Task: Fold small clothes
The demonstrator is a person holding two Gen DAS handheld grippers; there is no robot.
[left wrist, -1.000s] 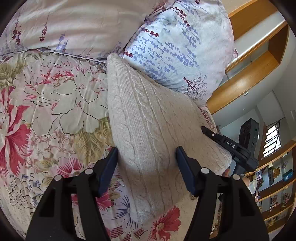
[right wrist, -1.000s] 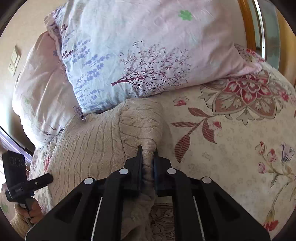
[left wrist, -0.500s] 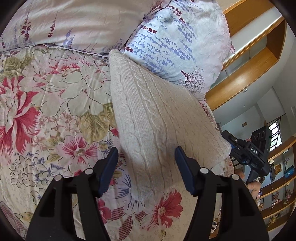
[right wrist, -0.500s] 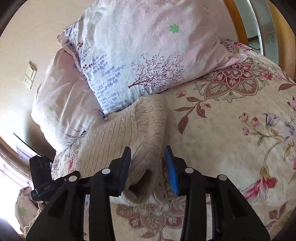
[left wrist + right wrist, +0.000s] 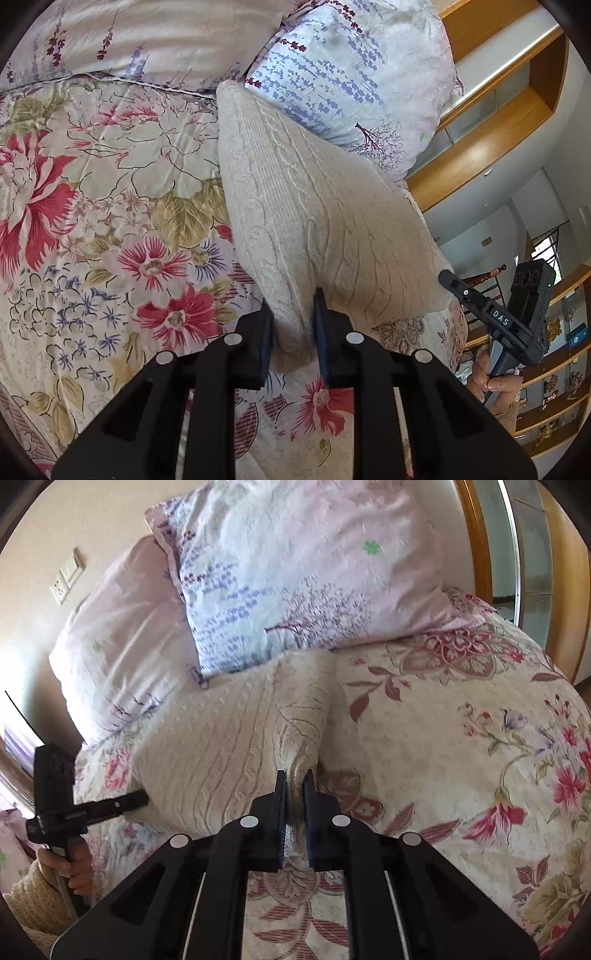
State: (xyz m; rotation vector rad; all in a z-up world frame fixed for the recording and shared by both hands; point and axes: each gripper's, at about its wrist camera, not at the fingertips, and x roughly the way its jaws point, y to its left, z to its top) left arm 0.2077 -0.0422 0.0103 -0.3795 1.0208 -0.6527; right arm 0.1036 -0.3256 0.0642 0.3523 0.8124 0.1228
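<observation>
Both tongs (image 5: 293, 306) (image 5: 294, 781) pinch the sweater (image 5: 314, 206).

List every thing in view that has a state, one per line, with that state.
Sweater: lying on the bed, near edge bunched and pinched at two spots.
Left gripper: jaws have just closed on the sweater.
Right gripper: jaws have just closed on the sweater.
Bedspread: spread flat under the sweater.
Pillows: propped at the head, one touching the sweater.

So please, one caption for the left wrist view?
Left claw shut on cream cable-knit sweater lying on floral quilt.
</observation>
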